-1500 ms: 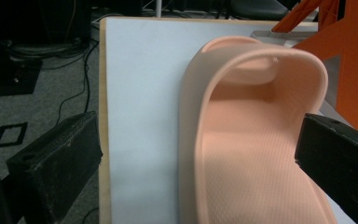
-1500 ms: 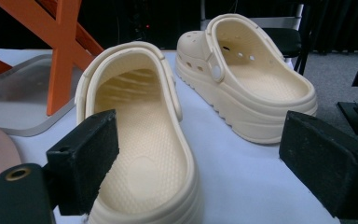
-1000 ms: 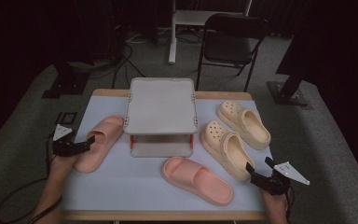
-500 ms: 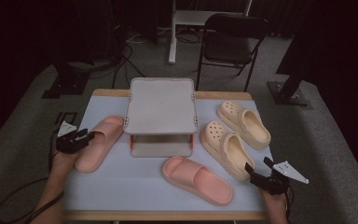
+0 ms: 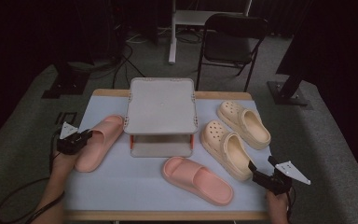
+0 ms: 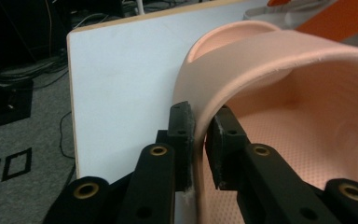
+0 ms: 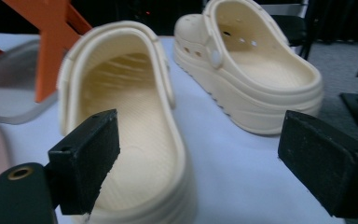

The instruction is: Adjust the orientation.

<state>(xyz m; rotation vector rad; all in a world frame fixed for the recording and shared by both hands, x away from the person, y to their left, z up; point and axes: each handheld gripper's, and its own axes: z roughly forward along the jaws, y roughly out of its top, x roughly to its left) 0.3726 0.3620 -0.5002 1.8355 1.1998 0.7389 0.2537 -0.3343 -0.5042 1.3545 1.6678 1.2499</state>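
Pink slide (image 5: pixel 98 142) at the left side of the white table (image 5: pixel 121 182) lay flat beside the grey shelf stand (image 5: pixel 161 112), its toe pointing to the far side and its heel near the left edge. The left gripper (image 5: pixel 78 139) had its jaws closing just then, and they pinched the outer edge of the slide's strap: in the left gripper view one black pad (image 6: pixel 182 135) sat on the outside of the pink band (image 6: pixel 261 60) and the other on the inside, both pressed against the thin wall. The person's left hand (image 5: pixel 64 161) came in from the near left corner, with the cable trailing off the table to the floor.

A second pink slide (image 5: pixel 196 179) lay near the middle of the near edge, angled toward the near right, well apart from the first one. Two cream clogs stood on the right half of the table: the nearer clog (image 5: pixel 226 149) just right of the stand, and the farther clog (image 5: pixel 243 123) beside it toward the right edge.

The right gripper (image 5: pixel 260 169) hovered at the near right corner with its jaws spread wide and nothing between them, close to the heel of the nearer clog (image 7: pixel 126 130); in the right gripper view the farther clog (image 7: pixel 247 70) stood beyond it. A black chair (image 5: pixel 233 42) stood on the floor past the far edge of the table
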